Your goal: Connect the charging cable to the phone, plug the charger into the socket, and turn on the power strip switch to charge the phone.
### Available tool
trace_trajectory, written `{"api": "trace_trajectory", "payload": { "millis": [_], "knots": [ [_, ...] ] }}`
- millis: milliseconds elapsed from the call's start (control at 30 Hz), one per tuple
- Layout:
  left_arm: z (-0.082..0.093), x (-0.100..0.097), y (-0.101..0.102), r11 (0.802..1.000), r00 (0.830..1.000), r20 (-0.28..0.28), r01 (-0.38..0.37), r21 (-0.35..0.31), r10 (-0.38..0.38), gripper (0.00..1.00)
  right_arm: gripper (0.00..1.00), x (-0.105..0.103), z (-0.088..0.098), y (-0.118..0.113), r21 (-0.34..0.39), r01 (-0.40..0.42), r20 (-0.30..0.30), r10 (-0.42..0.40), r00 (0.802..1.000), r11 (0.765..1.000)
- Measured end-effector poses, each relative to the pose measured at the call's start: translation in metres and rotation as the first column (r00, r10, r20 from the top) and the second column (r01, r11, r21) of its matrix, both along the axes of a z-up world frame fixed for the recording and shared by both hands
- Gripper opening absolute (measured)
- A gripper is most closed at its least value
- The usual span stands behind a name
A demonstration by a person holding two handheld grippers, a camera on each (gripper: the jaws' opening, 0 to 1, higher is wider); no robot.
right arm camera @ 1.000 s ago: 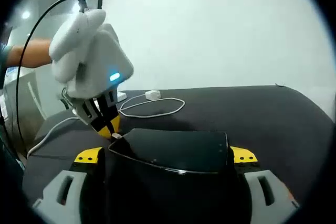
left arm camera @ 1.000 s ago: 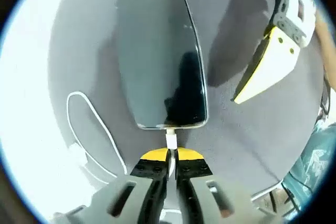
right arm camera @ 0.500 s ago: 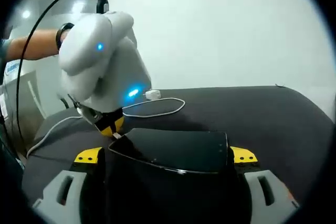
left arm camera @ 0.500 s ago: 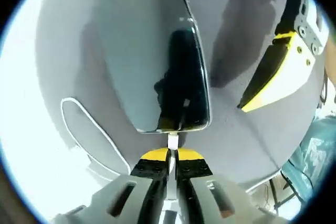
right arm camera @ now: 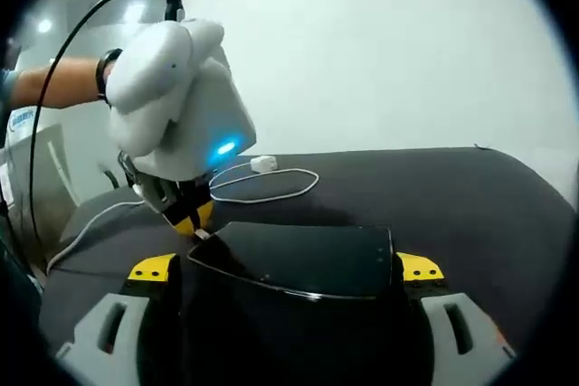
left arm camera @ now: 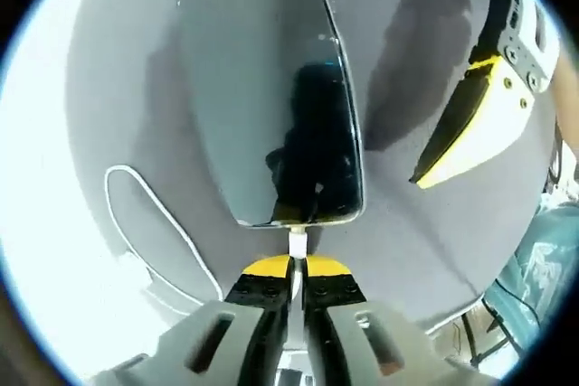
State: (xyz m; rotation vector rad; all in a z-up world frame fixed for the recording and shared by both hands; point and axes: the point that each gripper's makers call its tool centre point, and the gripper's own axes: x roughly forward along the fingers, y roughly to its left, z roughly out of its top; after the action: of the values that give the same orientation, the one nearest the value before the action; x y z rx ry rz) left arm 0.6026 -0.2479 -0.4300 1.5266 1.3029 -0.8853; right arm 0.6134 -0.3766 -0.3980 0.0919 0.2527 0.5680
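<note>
The left claw (left arm camera: 297,268) is pinched shut on the white cable plug (left arm camera: 297,243), whose tip meets the near edge of the phone (left arm camera: 271,97); compared with a second ago the plug and that edge sit in almost the same relation, while the glare on the screen has spread and the whole left gripper view has tilted a little, so the change is mostly hand and camera motion rather than the plug travelling. My reading is that the connector is at or in the port and the first step is being finished, though the port itself is too small to confirm a full seat. The right claw (right arm camera: 289,268) clamps the phone (right arm camera: 298,259) across its width, one yellow-tipped jaw at each side, holding it steady above the dark grey counter (right arm camera: 470,196). The left gripper view gives the top-down look: the phone's glossy face, the plug lined up at its edge, the white cable (left arm camera: 149,223) looping off to the left over the counter (left arm camera: 118,88), and one jaw of the right claw at the far right. The right gripper view adds the white charger (right arm camera: 263,164) lying on the far part of the counter with its cable (right arm camera: 271,189) curled beside it, and a person's forearm (right arm camera: 63,88) at the left. Socket and power strip steps are not yet begun.
</note>
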Motion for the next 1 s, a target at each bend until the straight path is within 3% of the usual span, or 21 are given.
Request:
{"api": "trace_trajectory", "payload": {
  "millis": [133, 200, 233, 400, 500, 600, 667, 800, 867, 1000],
  "knots": [
    [0.001, 0.0, 0.0, 0.998, 0.999, -0.019, -0.044, -0.042, 0.043, 0.0, 0.93, -0.001, 0.0, 0.0, 0.002, 0.001, -0.001, -0.001, 1.0, 1.0],
    [0.0, -0.001, 0.0, 0.994, 0.995, -0.041, -0.093, -0.052, 0.09, 0.0, 0.93, 0.001, 0.0, -0.001, 0.001, 0.001, -0.001, -0.001, 1.0, 1.0],
    [0.0, -0.003, 0.001, 0.986, 0.987, -0.056, -0.157, -0.054, 0.154, 0.0, 0.93, 0.001, 0.0, -0.001, -0.001, 0.001, 0.0, -0.001, 1.0, 1.0],
    [0.0, -0.001, 0.0, 0.988, 0.987, -0.084, -0.141, -0.067, 0.136, 0.0, 0.93, 0.0, 0.0, -0.001, -0.003, 0.0, 0.001, 0.0, 1.0, 1.0],
    [0.0, -0.002, -0.001, 0.993, 0.993, -0.053, -0.108, -0.046, 0.105, 0.0, 0.93, 0.0, -0.001, -0.001, -0.004, -0.001, 0.001, 0.001, 1.0, 1.0],
    [0.001, -0.001, -0.001, 0.994, 0.994, 0.026, -0.108, 0.024, 0.107, 0.0, 0.93, 0.0, 0.0, -0.001, -0.003, 0.0, 0.001, 0.0, 1.0, 1.0],
    [0.002, -0.001, -0.002, 0.997, 0.996, 0.07, -0.06, 0.052, 0.057, 0.0, 0.93, 0.0, 0.0, -0.001, -0.001, 0.001, 0.001, -0.001, 1.0, 1.0],
    [0.003, -0.002, -0.002, 0.997, 0.989, 0.134, -0.062, 0.037, 0.057, 0.0, 0.93, 0.0, -0.001, -0.001, -0.003, 0.0, 0.001, 0.0, 1.0, 1.0],
    [0.003, 0.002, -0.002, 0.995, 0.984, 0.148, -0.103, 0.003, 0.102, 0.0, 0.93, 0.0, -0.001, -0.001, -0.006, 0.001, 0.002, -0.001, 1.0, 1.0],
    [0.006, 0.006, -0.003, 0.992, 0.982, 0.146, -0.115, -0.049, 0.121, 0.0, 0.93, 0.0, -0.001, -0.001, -0.007, 0.001, 0.002, -0.001, 1.0, 1.0]
  ]
}}
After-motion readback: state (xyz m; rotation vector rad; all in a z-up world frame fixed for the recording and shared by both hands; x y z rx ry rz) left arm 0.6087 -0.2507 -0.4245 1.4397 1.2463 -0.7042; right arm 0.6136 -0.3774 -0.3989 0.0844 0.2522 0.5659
